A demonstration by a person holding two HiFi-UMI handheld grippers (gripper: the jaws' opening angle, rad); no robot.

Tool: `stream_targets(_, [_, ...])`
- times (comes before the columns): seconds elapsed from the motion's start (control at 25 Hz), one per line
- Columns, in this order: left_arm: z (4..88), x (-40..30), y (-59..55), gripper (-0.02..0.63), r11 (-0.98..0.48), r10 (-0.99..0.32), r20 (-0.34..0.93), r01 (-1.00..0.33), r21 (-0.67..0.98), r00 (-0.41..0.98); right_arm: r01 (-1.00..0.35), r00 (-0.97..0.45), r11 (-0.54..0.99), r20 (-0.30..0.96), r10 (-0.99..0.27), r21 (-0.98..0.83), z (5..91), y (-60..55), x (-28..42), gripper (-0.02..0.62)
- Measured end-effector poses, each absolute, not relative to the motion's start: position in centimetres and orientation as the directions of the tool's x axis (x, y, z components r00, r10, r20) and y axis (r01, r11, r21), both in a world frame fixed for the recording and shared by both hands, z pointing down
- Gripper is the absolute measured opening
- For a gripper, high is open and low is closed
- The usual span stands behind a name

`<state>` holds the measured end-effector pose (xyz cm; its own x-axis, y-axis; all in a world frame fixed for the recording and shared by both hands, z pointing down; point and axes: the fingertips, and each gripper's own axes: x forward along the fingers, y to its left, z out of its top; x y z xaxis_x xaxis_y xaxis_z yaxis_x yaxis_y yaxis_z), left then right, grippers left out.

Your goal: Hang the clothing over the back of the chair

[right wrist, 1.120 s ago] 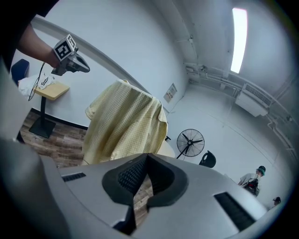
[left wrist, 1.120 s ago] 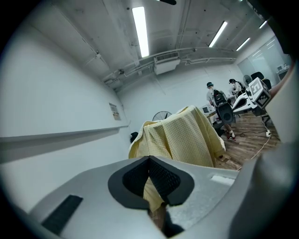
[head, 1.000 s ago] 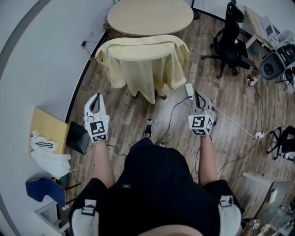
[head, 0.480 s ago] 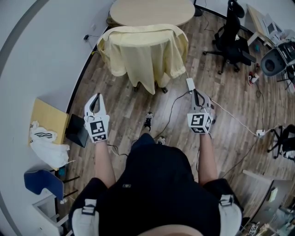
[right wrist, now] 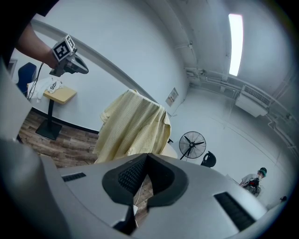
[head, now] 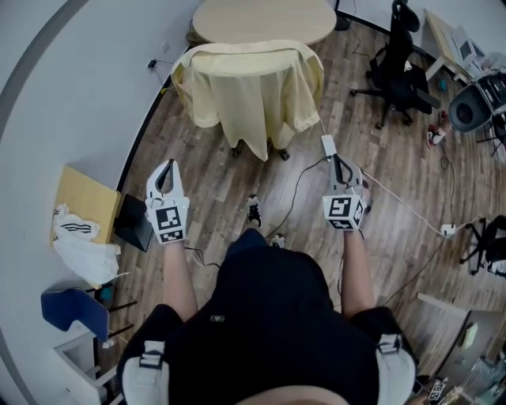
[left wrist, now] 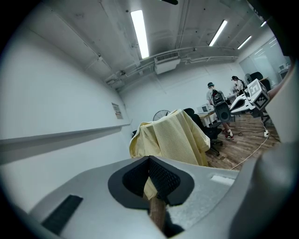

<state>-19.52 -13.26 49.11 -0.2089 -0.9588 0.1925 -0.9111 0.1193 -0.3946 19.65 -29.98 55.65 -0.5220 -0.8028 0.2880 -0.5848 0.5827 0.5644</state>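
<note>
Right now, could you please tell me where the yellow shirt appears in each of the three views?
Head view: yellow shirt at top centre.
Left gripper view: yellow shirt at centre, just above the jaws.
Right gripper view: yellow shirt left of centre.
Shared landmark: the wooden floor beneath it.

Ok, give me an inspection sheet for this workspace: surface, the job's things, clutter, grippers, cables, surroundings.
Surface: wood floor.
Job's things: yellow shirt draped over the chair, which it mostly hides.
Clutter: white bag on a tan stand at the left.
Grippers: left gripper and right gripper well apart from the shirt, fingers together, nothing held.
Cables: white cable and black cable lying across the floor.
Surroundings: round table beyond the chair; office chair at the right.
</note>
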Motion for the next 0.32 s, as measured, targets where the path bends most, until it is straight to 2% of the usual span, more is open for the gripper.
stream_targets(0.32, [48.8,-19.9,-14.3,0.000,0.106,-0.962,0.189,-0.910,-0.401,-0.195,-0.581,-0.521,0.583,0.291,-0.802,0.568,55.8,-30.4,19.1,-0.006])
